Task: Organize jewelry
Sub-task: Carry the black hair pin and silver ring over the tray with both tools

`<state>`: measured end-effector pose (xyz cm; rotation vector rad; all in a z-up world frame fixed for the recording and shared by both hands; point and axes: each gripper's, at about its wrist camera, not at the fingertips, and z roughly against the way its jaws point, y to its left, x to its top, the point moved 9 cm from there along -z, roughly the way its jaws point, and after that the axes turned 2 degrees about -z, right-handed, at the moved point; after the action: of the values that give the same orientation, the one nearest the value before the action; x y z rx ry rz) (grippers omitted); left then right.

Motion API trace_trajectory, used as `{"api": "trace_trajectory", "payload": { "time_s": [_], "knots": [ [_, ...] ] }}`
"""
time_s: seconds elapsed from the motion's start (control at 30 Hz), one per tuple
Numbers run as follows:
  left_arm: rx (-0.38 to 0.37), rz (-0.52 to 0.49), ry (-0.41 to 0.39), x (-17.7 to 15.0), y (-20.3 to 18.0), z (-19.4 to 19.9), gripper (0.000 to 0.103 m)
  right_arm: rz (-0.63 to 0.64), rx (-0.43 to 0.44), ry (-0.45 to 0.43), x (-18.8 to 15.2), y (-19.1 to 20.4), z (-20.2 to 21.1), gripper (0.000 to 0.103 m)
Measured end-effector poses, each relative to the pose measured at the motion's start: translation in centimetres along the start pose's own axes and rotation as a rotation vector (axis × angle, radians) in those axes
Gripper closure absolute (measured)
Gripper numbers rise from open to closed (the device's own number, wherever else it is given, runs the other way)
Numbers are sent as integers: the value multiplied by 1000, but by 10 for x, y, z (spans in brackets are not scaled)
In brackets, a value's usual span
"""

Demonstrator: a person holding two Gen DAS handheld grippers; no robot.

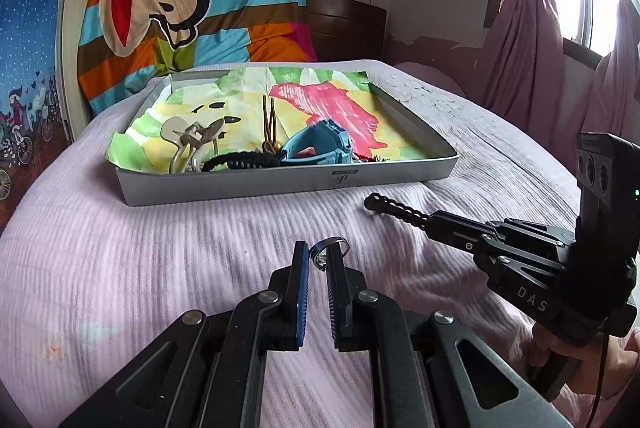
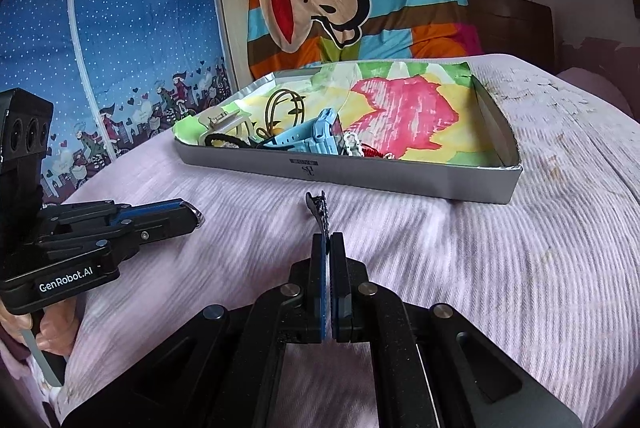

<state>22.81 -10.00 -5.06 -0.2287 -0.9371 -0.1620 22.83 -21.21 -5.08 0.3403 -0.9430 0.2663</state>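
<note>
While most pieces already lie in the tray (image 1: 280, 184), my left claw (image 1: 318, 256) grips a ring (image 1: 328, 248) and my right claw (image 2: 328, 240) pinches a black beaded strand (image 2: 318, 208), both short of it

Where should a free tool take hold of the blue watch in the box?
Grip the blue watch by its strap loop, coming from above. The band arches up clear of the black hair tie and other clutter, while the box wall blocks a low approach from the near side.
</note>
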Motion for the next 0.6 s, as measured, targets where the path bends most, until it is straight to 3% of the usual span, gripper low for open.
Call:
{"api": "trace_trajectory", "payload": {
  "time_s": [0.6],
  "knots": [
    [5, 34, -28, 18, -2, -3, 94, 9, 13, -63, 12, 2, 19, 101]
  ]
}}
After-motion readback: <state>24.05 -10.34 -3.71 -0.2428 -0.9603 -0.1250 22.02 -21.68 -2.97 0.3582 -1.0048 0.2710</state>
